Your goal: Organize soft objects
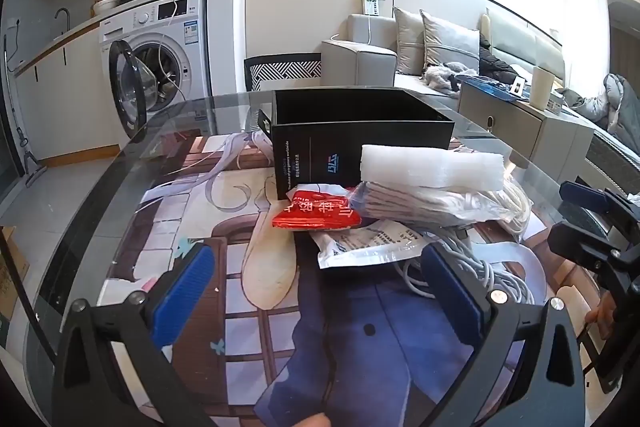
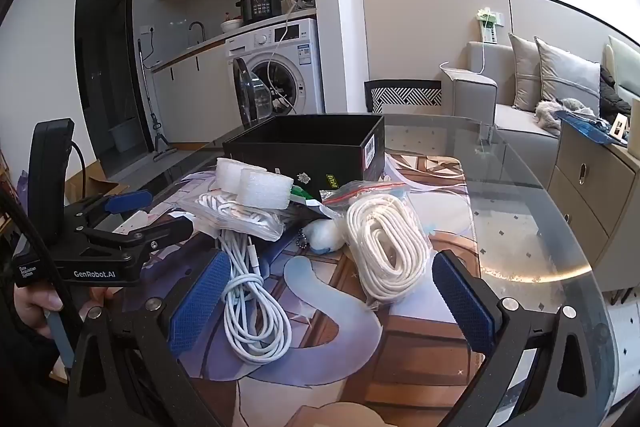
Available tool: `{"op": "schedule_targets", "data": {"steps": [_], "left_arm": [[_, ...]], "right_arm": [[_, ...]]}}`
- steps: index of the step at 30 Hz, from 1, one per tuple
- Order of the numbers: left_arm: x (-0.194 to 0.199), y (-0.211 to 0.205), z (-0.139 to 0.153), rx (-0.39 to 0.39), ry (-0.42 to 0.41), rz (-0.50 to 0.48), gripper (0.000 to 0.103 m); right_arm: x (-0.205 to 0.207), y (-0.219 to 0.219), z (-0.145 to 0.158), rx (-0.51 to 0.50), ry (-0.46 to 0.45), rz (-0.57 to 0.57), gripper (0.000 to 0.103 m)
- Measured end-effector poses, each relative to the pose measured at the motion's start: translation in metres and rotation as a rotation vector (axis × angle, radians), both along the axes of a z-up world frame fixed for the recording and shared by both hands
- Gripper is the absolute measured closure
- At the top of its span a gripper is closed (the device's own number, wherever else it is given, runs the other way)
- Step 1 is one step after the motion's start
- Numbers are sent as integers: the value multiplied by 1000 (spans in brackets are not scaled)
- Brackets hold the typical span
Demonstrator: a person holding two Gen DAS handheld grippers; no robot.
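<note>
Fingers [image 1: 188, 291] of both grippers wide apart, empty, above cable pile [image 2: 256, 311]

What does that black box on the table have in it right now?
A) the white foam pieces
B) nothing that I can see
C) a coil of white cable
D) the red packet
B: the black box shows only dark inside, while the cables, foam and packet lie on the table in front of it.
</note>
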State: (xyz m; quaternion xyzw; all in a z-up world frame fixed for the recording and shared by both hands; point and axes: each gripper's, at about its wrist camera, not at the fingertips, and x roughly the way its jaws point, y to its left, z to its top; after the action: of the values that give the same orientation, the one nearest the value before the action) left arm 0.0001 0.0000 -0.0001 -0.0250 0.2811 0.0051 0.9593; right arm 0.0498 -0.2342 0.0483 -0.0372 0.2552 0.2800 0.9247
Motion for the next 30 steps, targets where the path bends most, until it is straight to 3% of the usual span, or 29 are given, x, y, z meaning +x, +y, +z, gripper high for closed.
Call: {"op": "schedule_targets", "data": {"steps": [30], "left_arm": [[3,1,-3,-11,-1,3,0]], "right_arm": [[0,0,0,-15,13,1,0]]}}
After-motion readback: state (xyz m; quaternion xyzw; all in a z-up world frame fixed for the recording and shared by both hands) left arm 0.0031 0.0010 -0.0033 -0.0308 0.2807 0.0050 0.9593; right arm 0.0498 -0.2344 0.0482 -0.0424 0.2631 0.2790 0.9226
